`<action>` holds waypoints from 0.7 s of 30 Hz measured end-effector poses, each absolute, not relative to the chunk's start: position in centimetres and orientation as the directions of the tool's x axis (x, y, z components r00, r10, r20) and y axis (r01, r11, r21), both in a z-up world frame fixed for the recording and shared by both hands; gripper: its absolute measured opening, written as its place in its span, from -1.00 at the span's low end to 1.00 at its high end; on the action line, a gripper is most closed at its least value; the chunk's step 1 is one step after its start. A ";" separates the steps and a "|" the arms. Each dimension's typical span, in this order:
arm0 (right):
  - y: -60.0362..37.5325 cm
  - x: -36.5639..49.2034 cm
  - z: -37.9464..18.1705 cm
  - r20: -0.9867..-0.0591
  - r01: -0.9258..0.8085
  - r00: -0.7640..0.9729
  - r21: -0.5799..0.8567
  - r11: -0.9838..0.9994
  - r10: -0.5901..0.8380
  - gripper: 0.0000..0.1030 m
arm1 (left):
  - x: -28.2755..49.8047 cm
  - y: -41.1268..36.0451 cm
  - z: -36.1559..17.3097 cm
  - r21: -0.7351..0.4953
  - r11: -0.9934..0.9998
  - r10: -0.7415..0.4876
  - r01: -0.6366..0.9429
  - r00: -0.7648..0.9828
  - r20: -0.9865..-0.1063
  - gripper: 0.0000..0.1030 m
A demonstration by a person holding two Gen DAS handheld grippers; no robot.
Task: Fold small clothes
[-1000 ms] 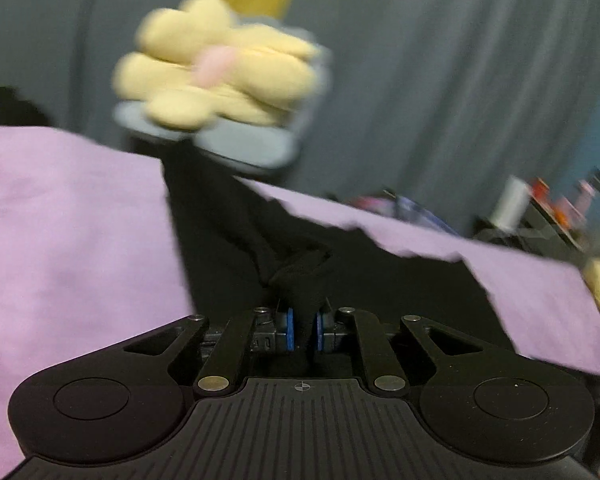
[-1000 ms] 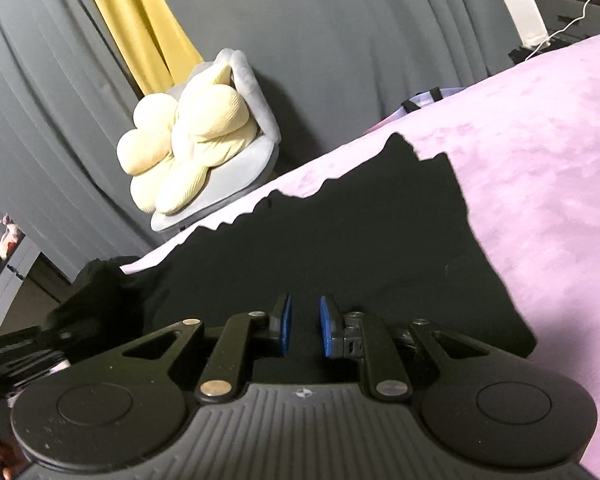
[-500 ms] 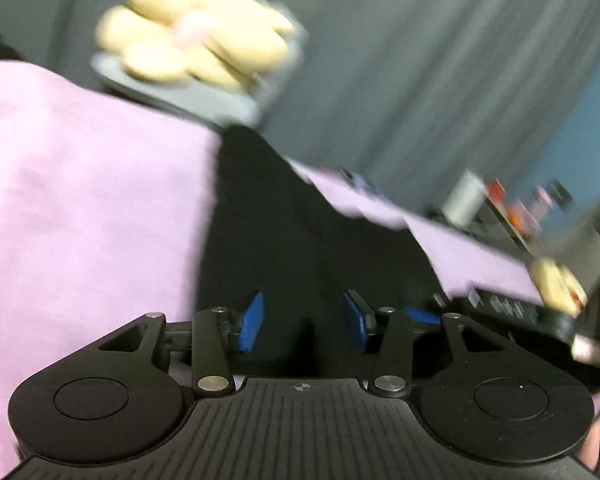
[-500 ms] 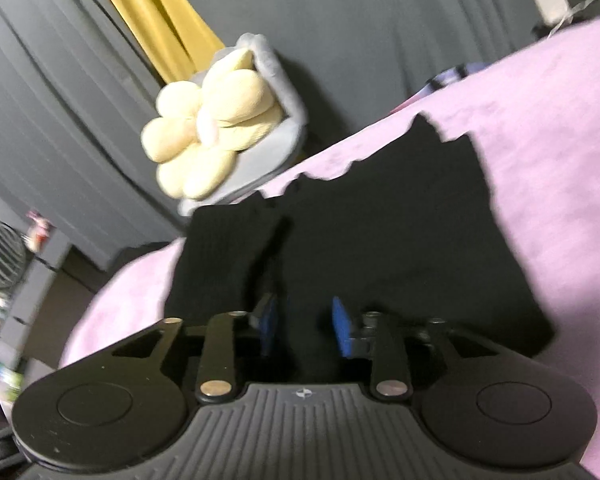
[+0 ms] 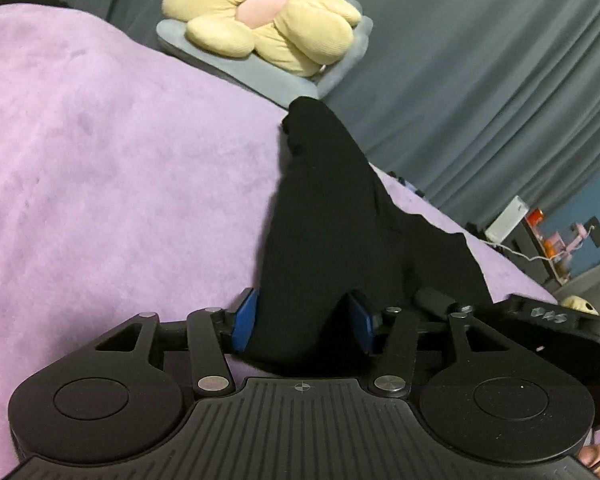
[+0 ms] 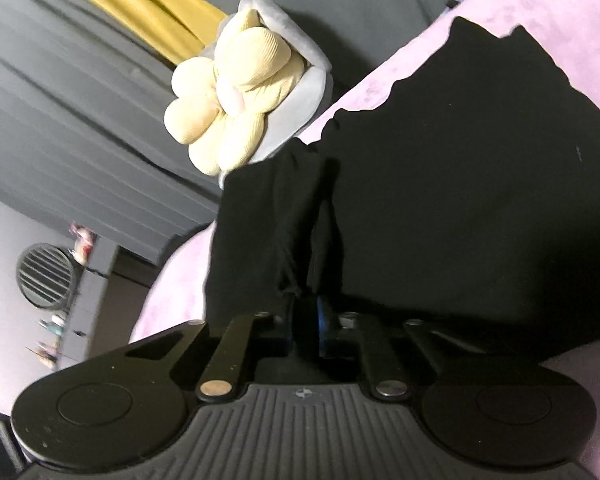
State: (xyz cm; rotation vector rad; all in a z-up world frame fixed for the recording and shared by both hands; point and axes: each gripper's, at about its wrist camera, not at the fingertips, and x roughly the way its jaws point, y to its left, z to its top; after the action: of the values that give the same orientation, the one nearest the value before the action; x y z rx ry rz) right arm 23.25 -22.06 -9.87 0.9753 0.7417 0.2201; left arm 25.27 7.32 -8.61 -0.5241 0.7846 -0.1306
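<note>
The left gripper point(image 5: 302, 322) is standing with its blue pads point(image 5: 245, 320) well apart, having just been opening; a fold of the black garment point(image 5: 332, 216) is lying between them, and the cloth is reaching the left pad while the right one seems clear of it, though black on black makes that hard to judge. The right gripper point(image 6: 304, 316) is pinching a bunched ridge of the same black garment point(image 6: 460, 200), its jaws having just been closing to a narrow gap, and the cloth is gathering into creases right at the pads.

The garment is lying on a purple plush blanket point(image 5: 120, 160). In the left wrist view it is running as a long tapering strip from the pads at lower centre toward the upper middle of the frame, its far tip ending near the blanket's edge. In the right wrist view it is spreading wide instead, filling the right half of the frame with a jagged upper edge, and its near hem is being cut off behind the gripper body.

Only the left view is showing the other tool's black housing point(image 5: 560, 328) at right, plus cluttered shelves too small to read. Both views are showing a yellow flower plush point(image 5: 268, 28) on a grey cushion point(image 5: 260, 76) before grey curtains point(image 5: 480, 80); a yellow curtain point(image 6: 132, 4) is showing clearly only in the right view.
</note>
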 end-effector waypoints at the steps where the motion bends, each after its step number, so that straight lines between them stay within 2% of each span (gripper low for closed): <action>1: -22.4 22.8 -9.8 -0.431 0.132 0.751 0.840 0.527 0.499 -0.82 | 25.2 7.5 -8.5 -0.493 0.866 -0.297 -0.083 0.708 -0.640 0.15; 2: -22.5 22.5 -9.5 -0.438 0.124 0.760 0.823 0.554 0.481 -0.83 | 25.2 7.3 -8.6 -0.490 0.867 -0.294 -0.085 0.706 -0.644 0.17; 5: -21.4 23.1 -9.3 -0.623 0.182 0.704 0.622 0.762 0.340 -0.83 | 25.4 7.1 -8.8 -0.464 0.879 -0.275 -0.104 0.686 -0.674 0.19; 6: -21.0 23.2 -9.4 -0.650 0.178 0.686 0.585 0.791 0.327 -0.83 | 25.1 7.3 -9.0 -0.458 0.883 -0.272 -0.105 0.680 -0.681 0.19; 14: -21.8 23.6 -8.6 -0.601 0.159 0.699 0.659 0.735 0.388 -0.60 | 25.0 7.4 -9.0 -0.463 0.880 -0.279 -0.103 0.677 -0.681 0.27; 18: -22.3 24.1 -9.0 -0.582 0.163 0.689 0.705 0.690 0.432 -0.29 | 25.0 7.5 -9.2 -0.477 0.874 -0.294 -0.096 0.677 -0.674 0.29; 21: -22.5 25.3 -9.3 -0.586 0.175 0.680 0.714 0.678 0.441 -0.29 | 25.0 7.5 -9.4 -0.489 0.868 -0.311 -0.082 0.677 -0.667 0.29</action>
State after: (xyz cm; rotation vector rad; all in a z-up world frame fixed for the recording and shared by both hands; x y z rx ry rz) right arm 25.32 -22.46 -9.26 0.8344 0.8327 0.1704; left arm 25.02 7.47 -9.40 -0.5167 0.8260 -0.1354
